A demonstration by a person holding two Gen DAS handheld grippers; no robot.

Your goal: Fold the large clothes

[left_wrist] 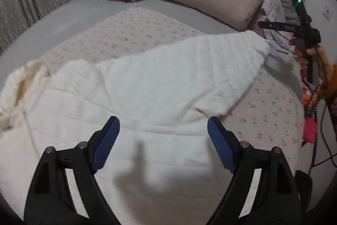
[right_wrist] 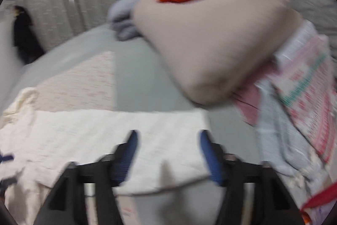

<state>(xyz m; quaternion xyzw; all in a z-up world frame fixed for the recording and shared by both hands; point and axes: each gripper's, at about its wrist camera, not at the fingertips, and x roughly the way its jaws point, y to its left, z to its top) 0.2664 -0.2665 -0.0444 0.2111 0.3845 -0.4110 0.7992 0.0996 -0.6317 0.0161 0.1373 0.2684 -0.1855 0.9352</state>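
Your left gripper (left_wrist: 163,130) hangs wide open and empty over the white quilted garment (left_wrist: 130,98) on the bed (left_wrist: 69,14), folded flap running toward 2 o'clock; right gripper (right_wrist: 167,144) open, empty.

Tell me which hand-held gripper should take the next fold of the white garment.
Probably the left hand-held gripper: open, hovering over the bulk of the white garment. The right hand-held gripper, also open, sits only at the garment's far edge, near the pink folded blanket.
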